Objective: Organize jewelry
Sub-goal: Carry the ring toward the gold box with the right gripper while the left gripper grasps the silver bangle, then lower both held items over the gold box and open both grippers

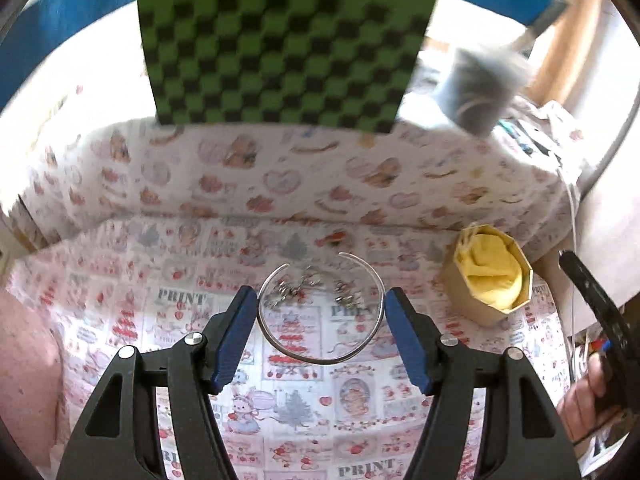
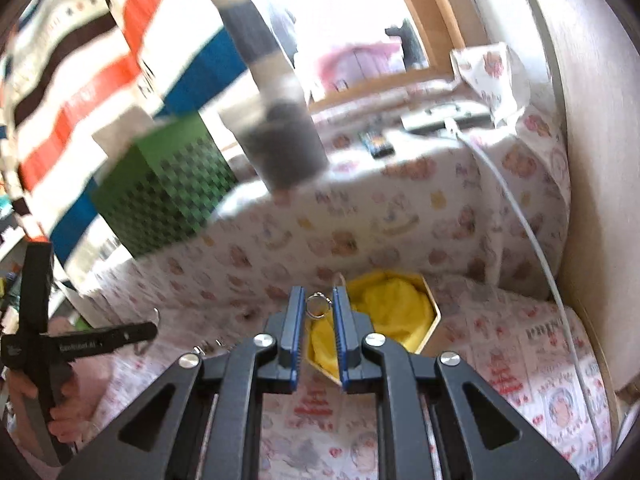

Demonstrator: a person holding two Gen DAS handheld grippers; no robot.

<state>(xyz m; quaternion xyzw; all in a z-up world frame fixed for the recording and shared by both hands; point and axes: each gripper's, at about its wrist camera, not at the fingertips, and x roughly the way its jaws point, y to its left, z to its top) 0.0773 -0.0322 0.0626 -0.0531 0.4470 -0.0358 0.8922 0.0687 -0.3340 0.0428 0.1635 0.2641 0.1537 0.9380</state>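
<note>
In the left wrist view my left gripper (image 1: 321, 298) is open, its blue pads either side of a silver open bangle (image 1: 320, 354) lying on the printed cloth. Small silver jewelry pieces (image 1: 312, 290) lie inside the bangle. A tan hexagonal box with yellow lining (image 1: 494, 276) stands to the right. In the right wrist view my right gripper (image 2: 317, 306) is shut on a small silver ring (image 2: 317, 305), held just above the left edge of the yellow-lined box (image 2: 394, 312).
A green and black checkered box (image 1: 280, 40) stands on the raised cloth-covered ledge behind. A grey cup-like thing (image 1: 476, 88) is blurred at right. A white cable (image 2: 520, 220) runs down the right side. The left gripper's handle (image 2: 40, 344) shows at left.
</note>
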